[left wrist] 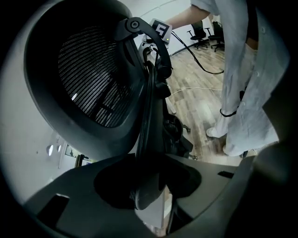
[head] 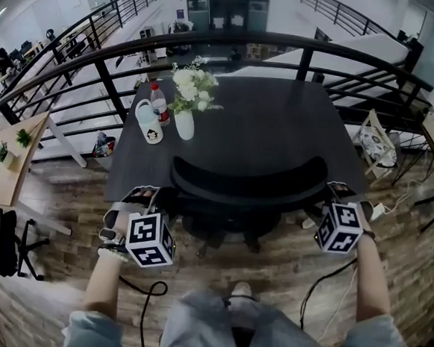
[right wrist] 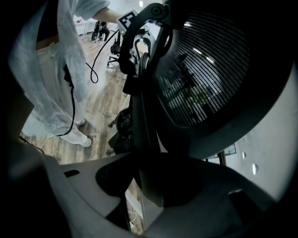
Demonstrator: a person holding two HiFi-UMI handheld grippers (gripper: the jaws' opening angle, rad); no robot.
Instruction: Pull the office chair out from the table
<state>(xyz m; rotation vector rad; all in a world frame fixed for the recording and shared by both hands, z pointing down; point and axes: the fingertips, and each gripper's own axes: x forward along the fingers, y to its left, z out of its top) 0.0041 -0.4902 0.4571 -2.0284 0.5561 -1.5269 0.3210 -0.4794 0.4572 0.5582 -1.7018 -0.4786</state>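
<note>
My L gripper (head: 152,200) & R gripper (head: 336,195) are each clamped on a side edge of the office chair (head: 246,180) backrest. Chair's black, curved mesh back w/ plastic rim, tucked against the near edge of the table (head: 280,129).

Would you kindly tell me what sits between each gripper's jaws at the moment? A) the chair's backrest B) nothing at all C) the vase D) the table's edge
A: each gripper view shows the edge of the backrest running between the jaws, and the head view has the left gripper and right gripper at its two ends.
</note>
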